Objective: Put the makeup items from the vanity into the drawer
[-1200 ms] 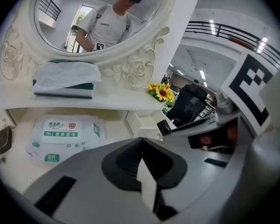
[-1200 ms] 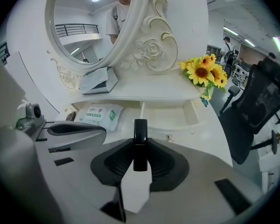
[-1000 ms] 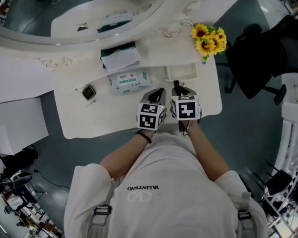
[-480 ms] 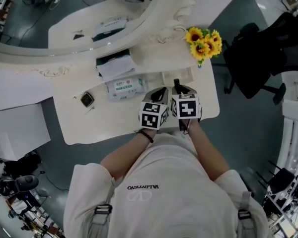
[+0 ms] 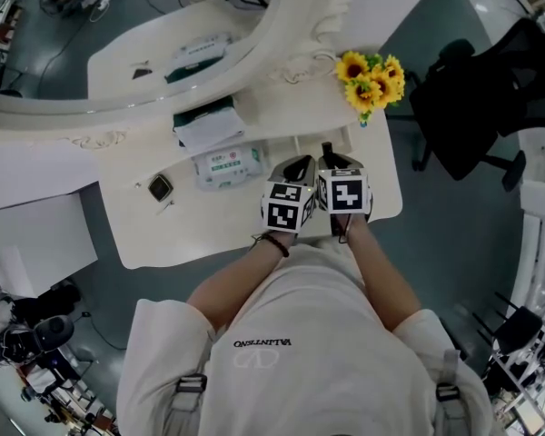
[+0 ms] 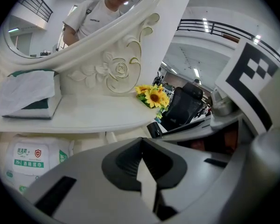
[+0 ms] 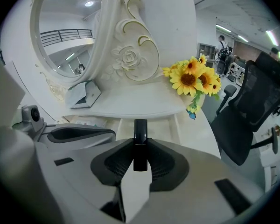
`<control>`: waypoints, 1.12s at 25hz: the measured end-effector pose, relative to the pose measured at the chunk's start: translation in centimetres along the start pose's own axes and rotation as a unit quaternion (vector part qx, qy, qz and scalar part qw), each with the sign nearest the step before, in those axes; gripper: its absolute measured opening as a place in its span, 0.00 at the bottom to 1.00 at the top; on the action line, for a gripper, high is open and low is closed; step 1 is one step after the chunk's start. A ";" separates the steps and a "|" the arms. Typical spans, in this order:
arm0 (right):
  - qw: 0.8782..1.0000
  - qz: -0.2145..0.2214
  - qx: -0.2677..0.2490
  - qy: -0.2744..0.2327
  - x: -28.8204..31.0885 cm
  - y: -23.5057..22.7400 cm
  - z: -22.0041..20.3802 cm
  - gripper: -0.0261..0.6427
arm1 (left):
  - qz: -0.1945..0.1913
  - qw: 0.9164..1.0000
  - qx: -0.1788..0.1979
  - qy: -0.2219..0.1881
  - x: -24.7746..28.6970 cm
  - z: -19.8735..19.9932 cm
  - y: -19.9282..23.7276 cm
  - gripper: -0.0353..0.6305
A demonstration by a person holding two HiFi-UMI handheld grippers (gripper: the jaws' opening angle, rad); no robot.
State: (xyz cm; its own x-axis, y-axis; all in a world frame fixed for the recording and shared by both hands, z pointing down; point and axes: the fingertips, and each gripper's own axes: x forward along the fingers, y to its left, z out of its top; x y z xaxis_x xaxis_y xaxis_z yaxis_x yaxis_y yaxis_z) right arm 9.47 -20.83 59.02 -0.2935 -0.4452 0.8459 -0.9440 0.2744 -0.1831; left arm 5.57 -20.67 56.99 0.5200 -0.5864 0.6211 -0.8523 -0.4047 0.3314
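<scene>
My right gripper (image 5: 331, 160) (image 7: 140, 158) is shut on a slim black makeup tube (image 7: 140, 141) that sticks out forward from the pads; in the head view the makeup tube (image 5: 326, 150) shows just past the fingers. It hovers over the right part of the white vanity top (image 5: 163, 230), in front of a small open drawer (image 5: 320, 140) (image 7: 151, 123) under the raised shelf. My left gripper (image 5: 297, 163) (image 6: 141, 146) sits close beside it on the left, shut with nothing between its pads. A small dark compact (image 5: 160, 187) lies on the left of the top.
A wet-wipes pack (image 5: 225, 163) (image 6: 25, 160) and a tissue box (image 5: 204, 121) (image 6: 28, 94) stand near the oval mirror (image 5: 145, 53). Sunflowers (image 5: 371, 75) (image 7: 193, 78) stand at the shelf's right end. A black office chair (image 5: 477, 98) is to the right of the vanity.
Both grippers have stayed side by side and crept slightly toward the drawer. The black tube remains in the right gripper.
</scene>
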 end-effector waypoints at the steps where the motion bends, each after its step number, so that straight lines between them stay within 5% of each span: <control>1: 1.000 0.000 0.001 0.001 0.0 -0.1 0.0 0.19 | 0.000 1.000 0.000 0.001 0.1 0.1 0.0 0.06; 28: 1.000 0.008 -0.010 0.016 1.6 -1.6 1.5 0.19 | 0.019 1.000 -0.013 -0.005 2.3 1.4 0.7 0.06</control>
State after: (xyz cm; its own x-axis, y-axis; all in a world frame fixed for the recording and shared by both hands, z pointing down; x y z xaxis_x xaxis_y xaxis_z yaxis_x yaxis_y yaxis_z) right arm 10.26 -23.28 59.91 -0.3034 -0.4137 0.8584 -0.9358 0.2990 -0.1866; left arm 6.22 -23.27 57.72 0.4883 -0.6084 0.6256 -0.8722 -0.3643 0.3265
